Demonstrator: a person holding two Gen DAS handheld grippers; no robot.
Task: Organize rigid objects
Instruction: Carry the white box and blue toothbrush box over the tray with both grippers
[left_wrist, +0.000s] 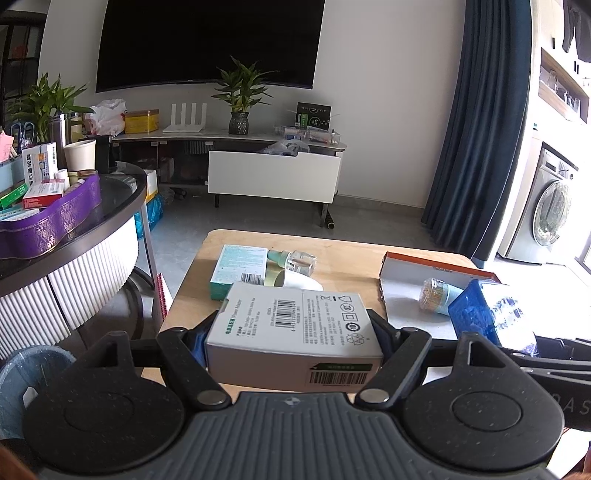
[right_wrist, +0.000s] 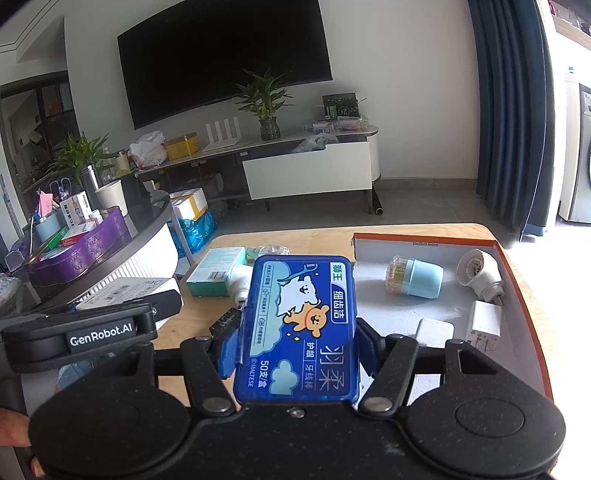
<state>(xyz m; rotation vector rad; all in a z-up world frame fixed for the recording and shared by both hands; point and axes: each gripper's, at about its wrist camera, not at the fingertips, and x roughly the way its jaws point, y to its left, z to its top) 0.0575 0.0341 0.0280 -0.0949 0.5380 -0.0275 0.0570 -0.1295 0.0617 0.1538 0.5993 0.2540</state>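
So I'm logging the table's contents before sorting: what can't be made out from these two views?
- Left wrist view: the white object behind the held power adapter box is mostly hidden by it.
- Left wrist view: sun glare washes out the right end of the orange-rimmed tray.
- Right wrist view: the held blue floss pick case covers the table centre and part of the clear bottle.
- Right wrist view: the white charger is partly behind the right gripper.

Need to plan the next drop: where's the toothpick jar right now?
The toothpick jar lies on its side inside the orange-rimmed box lid on the table's right half, near the lid's far edge, left of the white plug adapter.
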